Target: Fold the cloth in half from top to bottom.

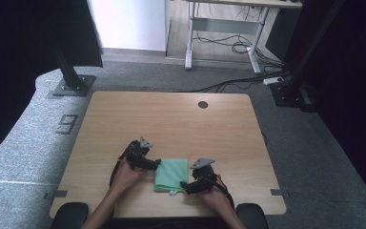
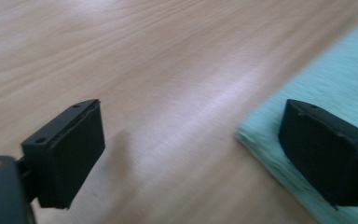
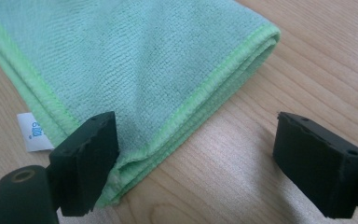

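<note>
Left claw (image 1: 156,164) wide open at cloth (image 1: 172,174) left edge, gripping nothing; one jaw over fabric, other over bare table (image 1: 171,119). Right claw (image 1: 187,187) also wide open, empty, at cloth's near right corner; one jaw touching folded corner, other on wood. Cloth folded, flat, near front edge of table, white tag (image 3: 31,131) poking out. Risk: claws pinch top layer only, fold springs apart on lift. Risk: jaw drags along edge, cloth slides and bunches instead of being caught.

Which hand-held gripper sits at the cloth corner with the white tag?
The right hand-held gripper: the white tag lies beside its jaw on the green cloth.
</note>
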Motion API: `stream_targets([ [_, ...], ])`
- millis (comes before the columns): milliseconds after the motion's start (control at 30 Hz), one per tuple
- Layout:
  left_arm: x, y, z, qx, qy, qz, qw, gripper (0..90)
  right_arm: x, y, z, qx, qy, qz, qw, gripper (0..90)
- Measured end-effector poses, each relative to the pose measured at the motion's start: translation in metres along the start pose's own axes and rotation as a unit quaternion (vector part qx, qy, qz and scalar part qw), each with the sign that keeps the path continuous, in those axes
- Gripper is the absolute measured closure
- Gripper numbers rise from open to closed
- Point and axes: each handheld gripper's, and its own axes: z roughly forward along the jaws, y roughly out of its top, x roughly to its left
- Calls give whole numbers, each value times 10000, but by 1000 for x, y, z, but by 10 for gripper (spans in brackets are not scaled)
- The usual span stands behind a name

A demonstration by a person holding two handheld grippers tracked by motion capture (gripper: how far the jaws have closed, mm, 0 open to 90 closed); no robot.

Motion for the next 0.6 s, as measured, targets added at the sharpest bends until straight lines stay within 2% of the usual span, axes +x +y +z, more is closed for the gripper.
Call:
stream_targets([
  [133,-20,-15,-18,-3,-353,160,9993,73,0,-1,0,-20,-11,11,10000,139],
  [233,-33,-32,-27,76,-416,285,9987,68,1,-1,0,-14,-21,18,10000,138],
  [333,-38,-44,-29,82,-427,229,9988,68,1,-1,0,-19,-45,40,10000,137],
  [400,-38,-46,-28,57,-393,173,9991,68,1,-1,-1,-18,-52,64,10000,136],
  [533,-38,-43,-24,85,-248,279,9993,31,1,-2,0,-38,-85,79,9999,136],
  [600,-37,-42,-22,71,-198,264,9994,28,1,-1,0,-45,-107,79,9999,136],
])
